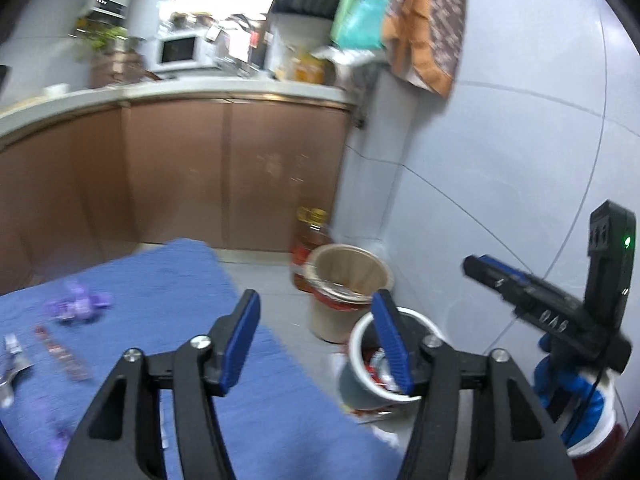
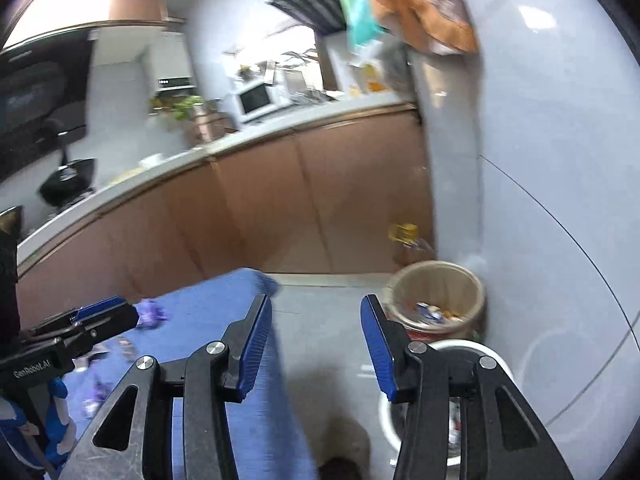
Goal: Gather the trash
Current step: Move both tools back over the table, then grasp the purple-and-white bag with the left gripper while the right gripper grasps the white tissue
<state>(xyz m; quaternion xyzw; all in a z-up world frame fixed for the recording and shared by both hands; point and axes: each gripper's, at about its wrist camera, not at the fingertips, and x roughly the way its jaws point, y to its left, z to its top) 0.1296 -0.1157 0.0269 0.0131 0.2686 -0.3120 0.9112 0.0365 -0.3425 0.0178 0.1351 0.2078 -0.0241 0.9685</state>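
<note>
My left gripper [image 1: 316, 304] is open with nothing between its blue pads, raised over the edge of the blue cloth [image 1: 168, 280]. Purple wrappers [image 1: 78, 306], a brown strip wrapper [image 1: 60, 352] and a silver wrapper [image 1: 12, 354] lie on the cloth at the left. On the floor stand a white bin [image 1: 362, 384] holding wrappers and a beige bin [image 1: 348, 276]. My right gripper [image 2: 316, 312] is open and empty too, above the floor between the cloth [image 2: 224, 300] and the two bins: beige bin [image 2: 436, 300], white bin [image 2: 496, 364]. A purple wrapper [image 2: 150, 312] shows on the cloth.
Brown cabinets [image 1: 180, 172] under a white counter [image 1: 240, 90] run along the back. An oil bottle [image 1: 312, 236] stands by the beige bin in the corner. The grey tiled wall [image 1: 520, 140] is on the right. The other gripper [image 1: 532, 292], held in a blue-gloved hand, shows at the right.
</note>
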